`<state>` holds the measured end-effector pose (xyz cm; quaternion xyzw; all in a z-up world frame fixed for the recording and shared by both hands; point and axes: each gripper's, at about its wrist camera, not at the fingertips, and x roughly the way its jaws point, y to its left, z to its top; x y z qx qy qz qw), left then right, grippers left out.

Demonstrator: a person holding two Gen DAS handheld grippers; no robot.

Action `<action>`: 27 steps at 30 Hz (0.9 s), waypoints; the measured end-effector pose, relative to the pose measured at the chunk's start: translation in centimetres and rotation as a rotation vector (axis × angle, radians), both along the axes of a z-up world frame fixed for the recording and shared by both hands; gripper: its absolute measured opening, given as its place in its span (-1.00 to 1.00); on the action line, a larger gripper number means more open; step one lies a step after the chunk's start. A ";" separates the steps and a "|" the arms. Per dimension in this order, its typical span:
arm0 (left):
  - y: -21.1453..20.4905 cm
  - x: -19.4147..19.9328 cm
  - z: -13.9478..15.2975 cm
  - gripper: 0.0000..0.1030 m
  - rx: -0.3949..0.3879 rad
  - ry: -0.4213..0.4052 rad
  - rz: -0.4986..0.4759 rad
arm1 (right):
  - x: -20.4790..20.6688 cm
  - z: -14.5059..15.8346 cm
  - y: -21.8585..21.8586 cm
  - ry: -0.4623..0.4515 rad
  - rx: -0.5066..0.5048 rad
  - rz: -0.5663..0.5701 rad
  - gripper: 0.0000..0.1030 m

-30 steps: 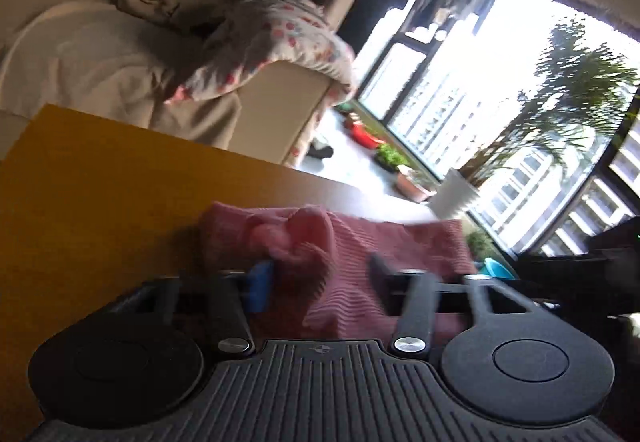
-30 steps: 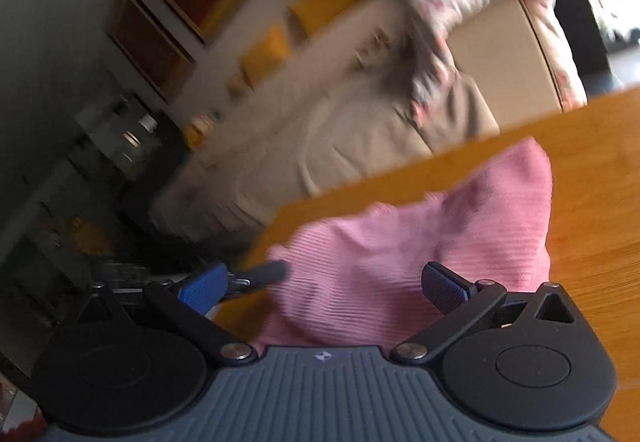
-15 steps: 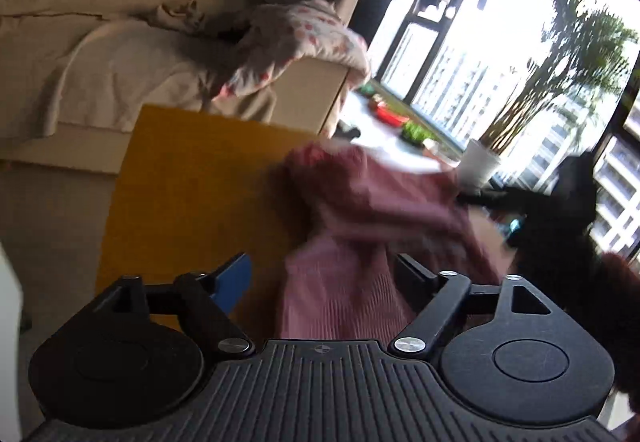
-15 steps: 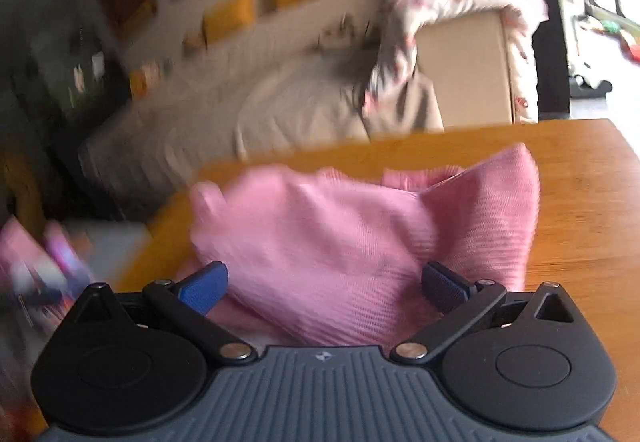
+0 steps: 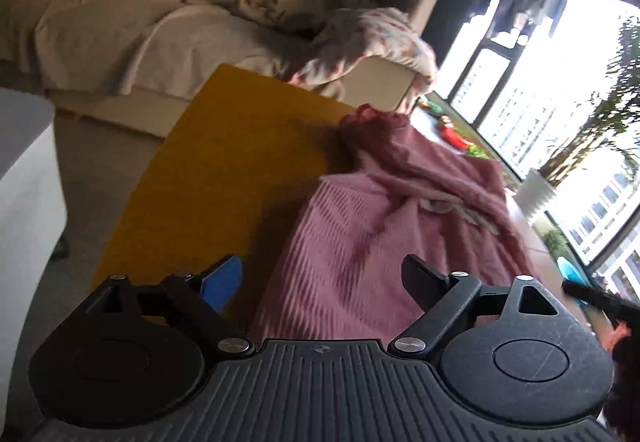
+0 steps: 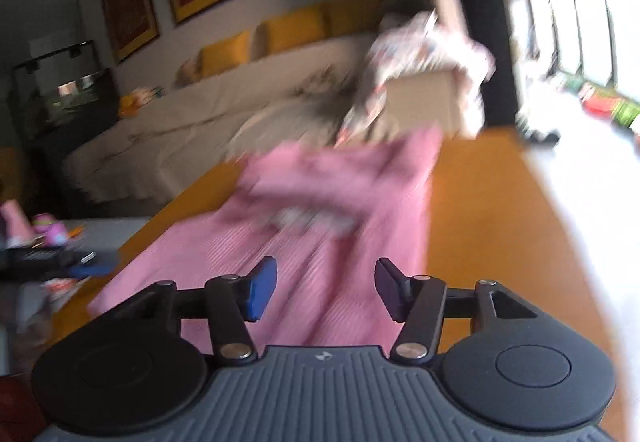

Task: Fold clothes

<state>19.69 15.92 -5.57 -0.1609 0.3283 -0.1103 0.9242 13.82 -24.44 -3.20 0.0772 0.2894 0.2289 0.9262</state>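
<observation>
Claw status, left point(image 5: 322, 280): fingers spread wide, nothing held between them; it sits above the near edge of the pink ribbed garment point(image 5: 384, 226), whether touching the cloth cannot be told. Right claw point(image 6: 324, 290): partly open, fingers narrower apart than the left pair, nothing gripped; pink ribbed garment point(image 6: 320, 210) passes beneath the gap, contact not determinable owing to motion blur. Garment lies crumpled on the wooden counter point(image 5: 224, 170), bunched at its far end, with a pale label showing in a fold. Beige sofa point(image 5: 132, 26) stands beyond the counter, a floral cloth point(image 5: 372, 38) draped over its arm.

Changes against half a second ago: right claw has narrowed from a wide spread; left claw remains wide. One second ago the left claw had cloth bunched between its fingers; it is now released. Garment appears more spread along the counter than before
</observation>
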 end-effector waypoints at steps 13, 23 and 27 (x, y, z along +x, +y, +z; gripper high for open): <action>-4.3 -0.5 -0.6 -0.81 0.280 -0.063 -0.036 | -0.4 -3.4 0.3 0.039 0.147 0.030 0.62; -13.1 -3.7 1.4 -0.85 0.642 -0.197 -0.490 | 0.4 -4.0 -1.0 0.062 0.278 0.018 0.70; -14.2 -4.9 0.0 -0.86 0.635 -0.152 -0.593 | 0.5 -3.9 -0.6 0.060 0.251 0.024 0.73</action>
